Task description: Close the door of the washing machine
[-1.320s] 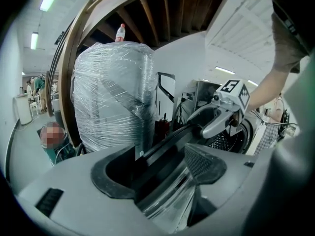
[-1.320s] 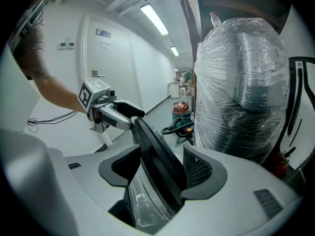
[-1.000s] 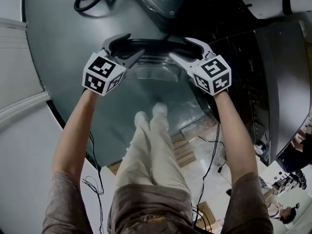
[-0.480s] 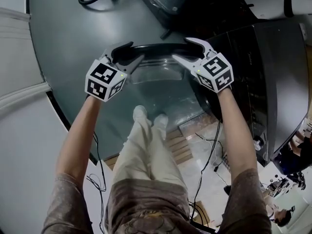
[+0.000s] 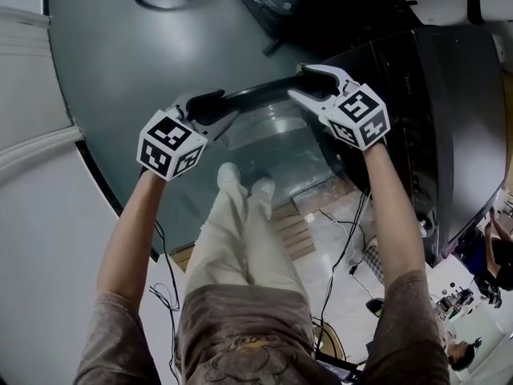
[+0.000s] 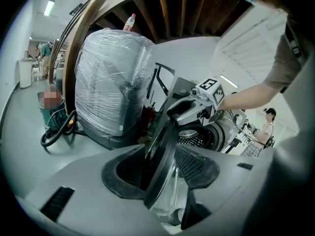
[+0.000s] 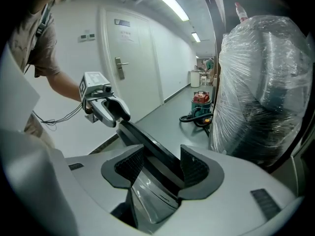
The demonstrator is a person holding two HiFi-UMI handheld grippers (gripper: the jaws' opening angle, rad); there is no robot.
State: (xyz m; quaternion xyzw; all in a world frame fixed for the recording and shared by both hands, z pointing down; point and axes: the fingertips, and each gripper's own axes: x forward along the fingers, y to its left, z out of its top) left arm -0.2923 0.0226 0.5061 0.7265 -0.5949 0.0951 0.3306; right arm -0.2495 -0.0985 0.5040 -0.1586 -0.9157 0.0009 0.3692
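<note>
My left gripper (image 5: 210,109) and right gripper (image 5: 300,84) each straddle the dark rim of the open door (image 5: 256,93), with the jaws fairly wide and closing and the pads not yet pressing. The rim runs from one gripper to the other; the washing machine (image 5: 449,119) lies rightward, nearest my right gripper.

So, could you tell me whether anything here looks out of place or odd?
Nothing spilled or damaged. One oddity: a bottle stands on top of the plastic-wrapped bundle beyond the door, and a black cable lies loose on the floor.
</note>
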